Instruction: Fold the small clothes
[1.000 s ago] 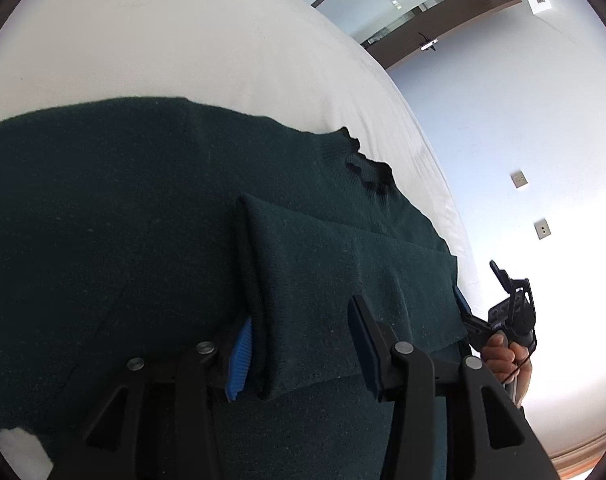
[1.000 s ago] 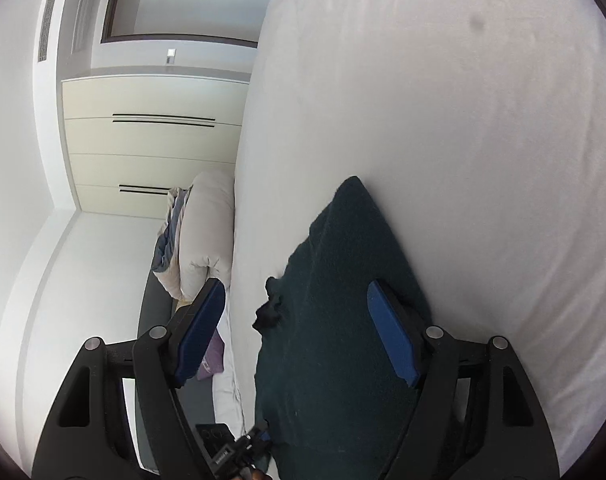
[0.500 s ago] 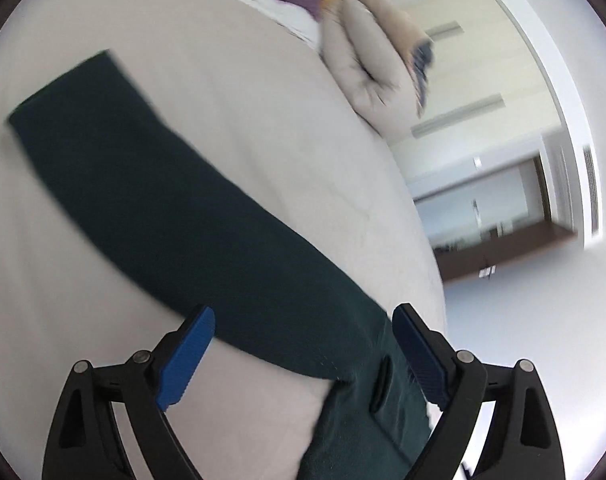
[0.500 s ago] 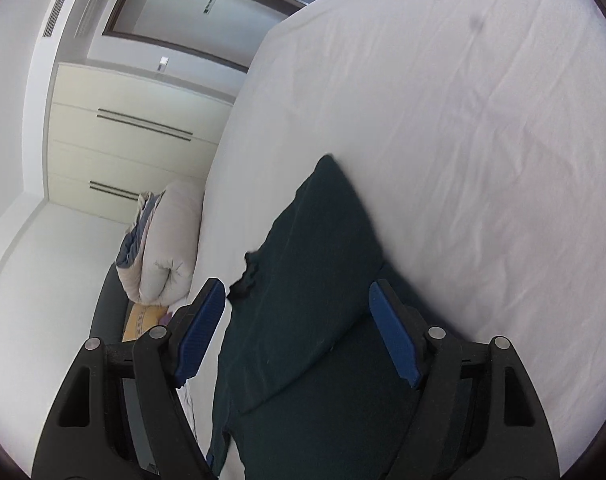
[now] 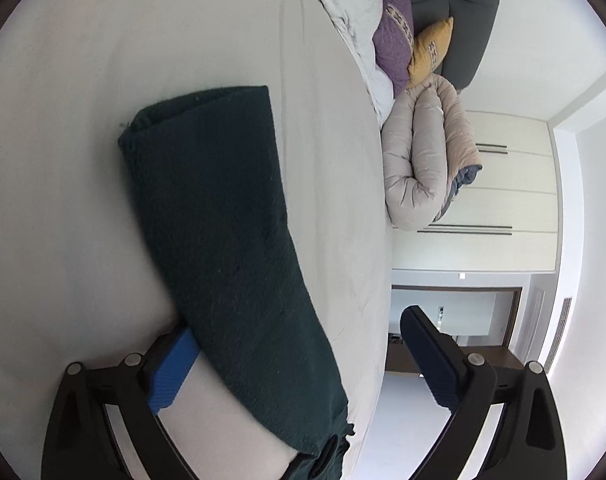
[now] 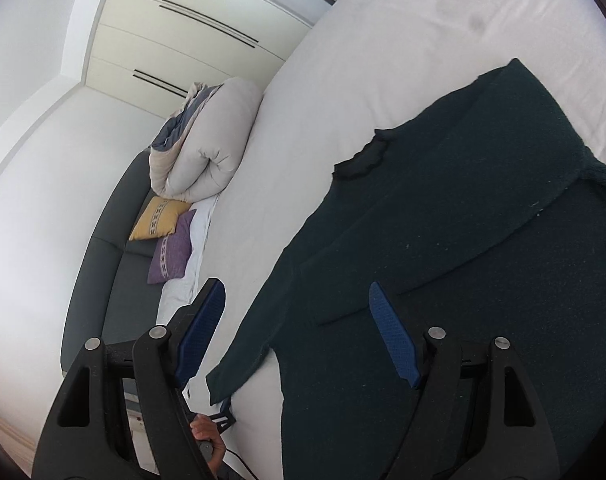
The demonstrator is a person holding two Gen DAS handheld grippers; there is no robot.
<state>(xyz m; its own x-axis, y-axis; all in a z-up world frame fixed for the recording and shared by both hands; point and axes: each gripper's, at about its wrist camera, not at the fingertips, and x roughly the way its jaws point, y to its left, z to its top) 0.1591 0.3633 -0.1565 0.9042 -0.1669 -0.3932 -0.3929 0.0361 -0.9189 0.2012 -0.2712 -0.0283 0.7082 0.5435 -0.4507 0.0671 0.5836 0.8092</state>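
A dark green knit sweater (image 6: 443, 240) lies on the white bed (image 6: 383, 60), one sleeve folded across its body. Its other sleeve (image 5: 223, 240) stretches out flat across the sheet in the left wrist view. My left gripper (image 5: 299, 356) is open, with the sleeve running between its blue-padded fingers near the shoulder end; I cannot tell if the pads touch it. My right gripper (image 6: 299, 332) is open and empty, hovering above the sweater's body near that sleeve.
A rolled beige duvet (image 5: 427, 160) lies at the bed's edge, beside a purple cushion (image 5: 395, 48) and a yellow cushion (image 5: 431, 52) on a grey sofa (image 6: 115, 280). A white wardrobe (image 6: 175, 40) stands behind. The bed edge is close to my left gripper.
My left gripper let go of the folded sleeve, opened and swung over to the outstretched sleeve. My right gripper stayed open and moved over the sweater's body.
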